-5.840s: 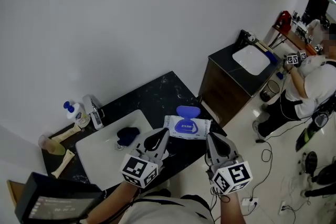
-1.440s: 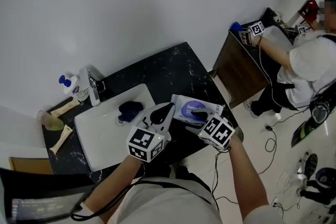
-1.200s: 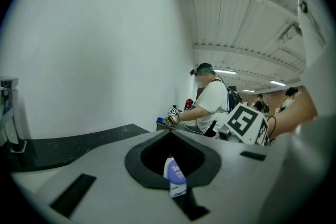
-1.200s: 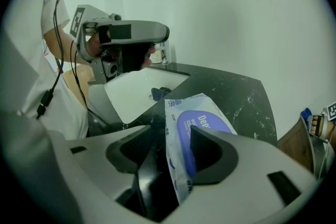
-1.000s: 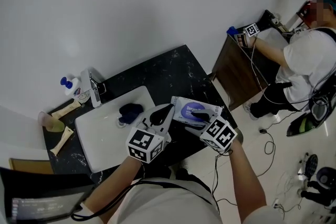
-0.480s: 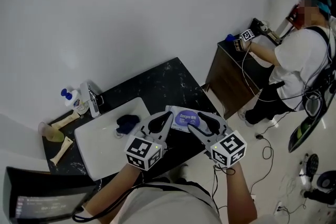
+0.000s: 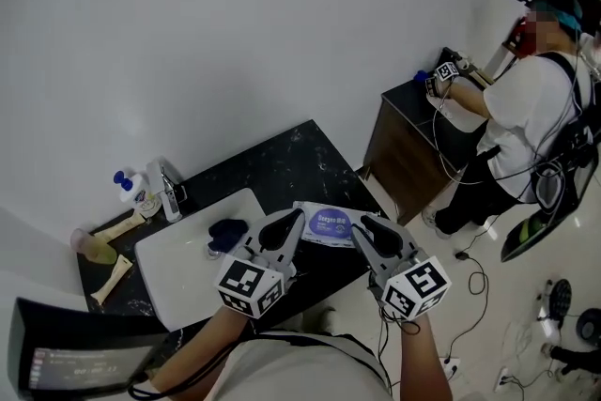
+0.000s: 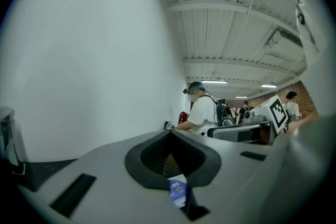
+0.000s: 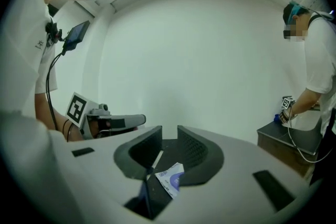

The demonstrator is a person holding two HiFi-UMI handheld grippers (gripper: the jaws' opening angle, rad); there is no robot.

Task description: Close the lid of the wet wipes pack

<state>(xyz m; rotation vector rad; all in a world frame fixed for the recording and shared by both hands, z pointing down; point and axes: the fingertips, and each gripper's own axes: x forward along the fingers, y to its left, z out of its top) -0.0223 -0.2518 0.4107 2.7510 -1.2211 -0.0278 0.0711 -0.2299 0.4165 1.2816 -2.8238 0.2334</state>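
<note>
The wet wipes pack (image 7: 329, 223) lies flat on the black counter (image 7: 282, 166), near its front edge, with its blue oval lid down on top. Both grippers hang above it and touch nothing. My left gripper (image 7: 297, 215) is over the pack's left end with its jaws together. My right gripper (image 7: 359, 226) is over the right end; its jaws are closing with a gap still between them and nothing in it. A corner of the pack (image 9: 170, 178) shows below the right gripper (image 9: 169, 136), and a sliver of the pack (image 8: 177, 191) shows under the left gripper (image 8: 169, 135).
A white sink basin (image 7: 178, 272) with a dark blue object (image 7: 225, 233) in it sits left of the pack. Behind it are a faucet (image 7: 169, 188) and a soap bottle (image 7: 133, 190). Another person (image 7: 526, 99) works at a second cabinet (image 7: 413, 141) on the right. Cables lie on the floor.
The lid stood open several seconds ago and is now down. The right gripper has lifted off the lid, swung level, and its jaws have narrowed. The left gripper rose a little.
</note>
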